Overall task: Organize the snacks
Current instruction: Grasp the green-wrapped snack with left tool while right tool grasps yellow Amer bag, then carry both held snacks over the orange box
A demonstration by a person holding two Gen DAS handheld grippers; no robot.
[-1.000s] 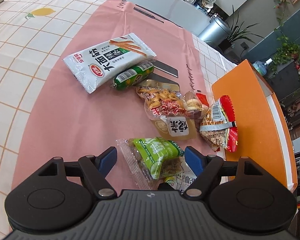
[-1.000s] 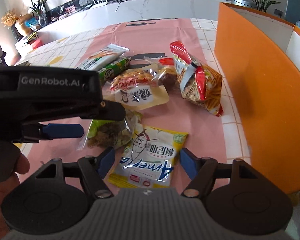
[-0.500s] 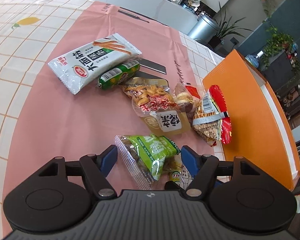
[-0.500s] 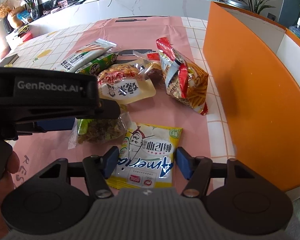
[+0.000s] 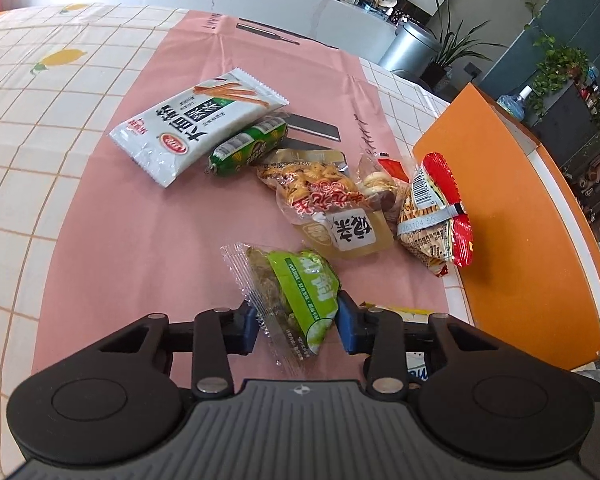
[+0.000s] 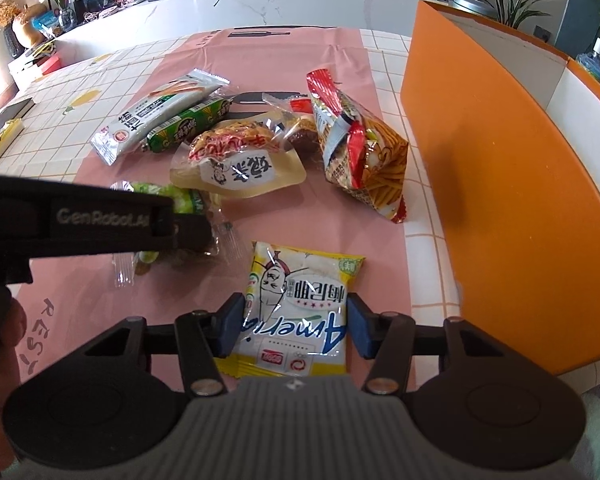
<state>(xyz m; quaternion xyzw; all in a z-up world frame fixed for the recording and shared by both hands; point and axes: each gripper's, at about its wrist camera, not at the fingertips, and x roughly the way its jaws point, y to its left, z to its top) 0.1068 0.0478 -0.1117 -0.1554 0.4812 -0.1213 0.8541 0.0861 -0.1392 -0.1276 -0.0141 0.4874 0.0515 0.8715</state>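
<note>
While your left gripper [image 5: 296,326] squeezes the crinkly green-and-clear snack bag [image 5: 290,294], its fingers [image 5: 247,328] pressed on both sides, that bag lies on the pink cloth [image 5: 148,240] of the desk. Its long side points away from you, toward the snack pile. Your right gripper [image 6: 294,326] is closing around the flat yellow-and-white snack packet [image 6: 300,304], which lies between its fingers. I cannot tell if they are touching it. The tall orange box [image 6: 500,184] stands on the right. Your right hand is nearer to it, so both bags likely go that way.
</note>
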